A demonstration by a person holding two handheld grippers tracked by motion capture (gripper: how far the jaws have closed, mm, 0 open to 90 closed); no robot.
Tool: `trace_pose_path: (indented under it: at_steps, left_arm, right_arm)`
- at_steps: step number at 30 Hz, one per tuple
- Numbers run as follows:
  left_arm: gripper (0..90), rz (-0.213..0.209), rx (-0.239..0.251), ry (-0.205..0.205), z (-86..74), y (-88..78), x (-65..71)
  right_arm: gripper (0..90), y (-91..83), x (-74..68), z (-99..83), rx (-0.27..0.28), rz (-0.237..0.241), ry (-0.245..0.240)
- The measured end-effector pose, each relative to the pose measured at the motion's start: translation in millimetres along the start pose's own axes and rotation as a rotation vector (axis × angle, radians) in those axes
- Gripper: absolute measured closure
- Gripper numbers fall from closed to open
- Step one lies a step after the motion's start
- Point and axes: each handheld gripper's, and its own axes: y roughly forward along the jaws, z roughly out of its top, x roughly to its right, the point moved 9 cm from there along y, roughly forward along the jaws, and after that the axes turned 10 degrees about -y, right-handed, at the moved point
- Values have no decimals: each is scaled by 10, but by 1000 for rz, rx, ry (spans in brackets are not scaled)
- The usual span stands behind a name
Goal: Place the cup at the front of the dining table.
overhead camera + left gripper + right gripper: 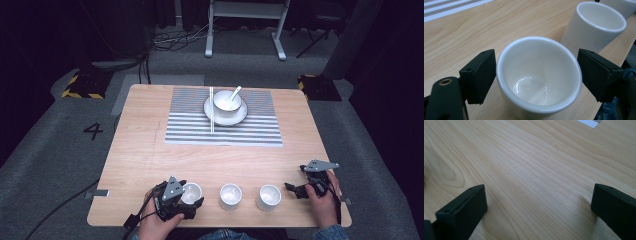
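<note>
Three white cups stand in a row near the table's front edge: a left cup (191, 192), a middle cup (230, 196) and a right cup (269, 197). My left gripper (193, 198) is shut on the left cup (539, 82), one black jaw against each side of its rim. The cup is empty, and it sits on or just above the wood. The middle cup (596, 25) stands just beyond it. My right gripper (295, 190) rests to the right of the right cup. In its own view the right gripper (539, 207) is open over bare wood.
A striped placemat (223, 130) lies at the far middle of the wooden table (140, 150). It carries a white plate (240, 117), a bowl (227, 101) with a spoon (235, 91), and chopsticks (211, 110). A third cup (621, 5) shows at the left gripper view's top right.
</note>
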Motion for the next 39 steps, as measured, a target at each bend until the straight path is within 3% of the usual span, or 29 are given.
trace_pose_path:
  at_steps: [4,12,17,19,39]
  left_arm:
    - [189,19,-18,11,-46,58,-21]
    - [243,16,-47,13,-98,109,-36]
    - [261,40,-66,67,-106,112,-45]
    - [263,40,-72,68,-107,110,-48]
    - [266,30,-50,73,-112,112,-50]
  right_arm:
    - [4,0,0,0,0,0,0]
    - [4,0,0,0,0,0,0]
    - [4,0,0,0,0,0,0]
    - [5,0,0,0,0,0,0]
    - [5,-1,-3,0,1,-2,1]
